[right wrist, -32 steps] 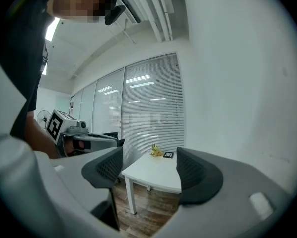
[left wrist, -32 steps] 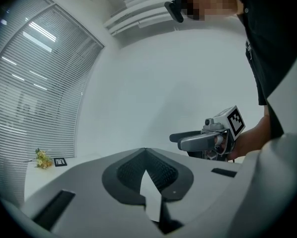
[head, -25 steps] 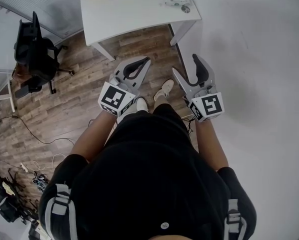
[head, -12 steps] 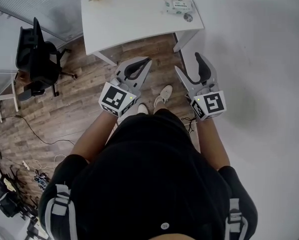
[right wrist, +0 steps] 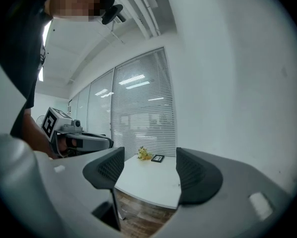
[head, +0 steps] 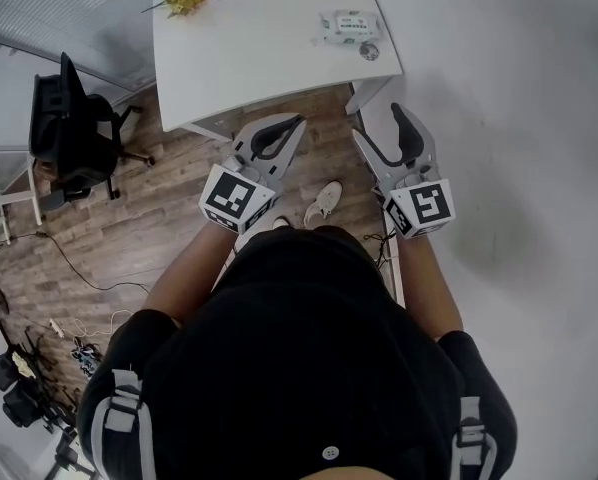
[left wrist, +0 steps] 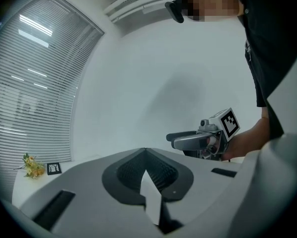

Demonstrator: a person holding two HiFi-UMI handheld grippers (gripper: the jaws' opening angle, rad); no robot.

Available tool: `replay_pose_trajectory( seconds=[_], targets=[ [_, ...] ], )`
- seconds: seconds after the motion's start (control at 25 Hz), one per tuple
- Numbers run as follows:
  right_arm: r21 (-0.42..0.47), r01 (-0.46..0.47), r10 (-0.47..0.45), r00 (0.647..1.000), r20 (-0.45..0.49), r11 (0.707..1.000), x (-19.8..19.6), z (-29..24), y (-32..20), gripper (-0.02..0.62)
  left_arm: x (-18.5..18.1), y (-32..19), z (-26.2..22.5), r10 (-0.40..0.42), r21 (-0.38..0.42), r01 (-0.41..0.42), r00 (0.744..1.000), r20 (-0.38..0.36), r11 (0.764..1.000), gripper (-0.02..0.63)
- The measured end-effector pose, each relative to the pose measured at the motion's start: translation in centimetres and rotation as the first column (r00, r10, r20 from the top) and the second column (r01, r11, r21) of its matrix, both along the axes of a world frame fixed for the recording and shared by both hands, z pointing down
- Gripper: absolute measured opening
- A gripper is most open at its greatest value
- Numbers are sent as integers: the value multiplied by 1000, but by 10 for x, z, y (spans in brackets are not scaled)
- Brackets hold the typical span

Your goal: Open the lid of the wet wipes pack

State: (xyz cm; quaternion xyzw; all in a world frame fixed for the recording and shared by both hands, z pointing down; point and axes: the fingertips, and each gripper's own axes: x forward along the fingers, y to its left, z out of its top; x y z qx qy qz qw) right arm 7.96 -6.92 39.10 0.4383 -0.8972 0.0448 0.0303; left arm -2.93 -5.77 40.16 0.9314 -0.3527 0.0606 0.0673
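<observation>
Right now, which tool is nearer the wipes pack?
Right. The right tool, jaws closing with nothing between them, is off the table corner, almost in line with the wipes pack; the left tool is further off to its left.

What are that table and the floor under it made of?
The table looks like smooth white laminate or painted board: plain, matte, with no grain. The floor looks like wood or wood-look planks, going by its brown grain and staggered board seams.
</observation>
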Motion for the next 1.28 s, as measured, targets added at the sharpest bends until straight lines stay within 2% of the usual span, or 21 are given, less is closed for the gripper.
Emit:
replay_pose_trajectory(
  seconds=[0.32, 0.44, 0.88, 1.28],
  targets=[
    [-1, 15, -14, 999, 40, 1000, 41, 7, -45, 316, 37, -42, 4, -35, -9, 35, 999, 30, 999, 1],
    [-4, 21, -21, 999, 39, 1000, 53, 10, -58, 314, 50, -54, -2, -48, 16, 48, 998, 34, 999, 1],
    [-19, 45, -44, 998, 36, 999, 72, 19, -98, 299, 70, -88, 4, -85, 0, 85, 996, 38, 996, 1],
    [-74, 30, -31, 999, -11, 997, 68, 41, -163, 295, 72, -159, 22, -46, -18, 47, 998, 32, 999, 2]
  ],
)
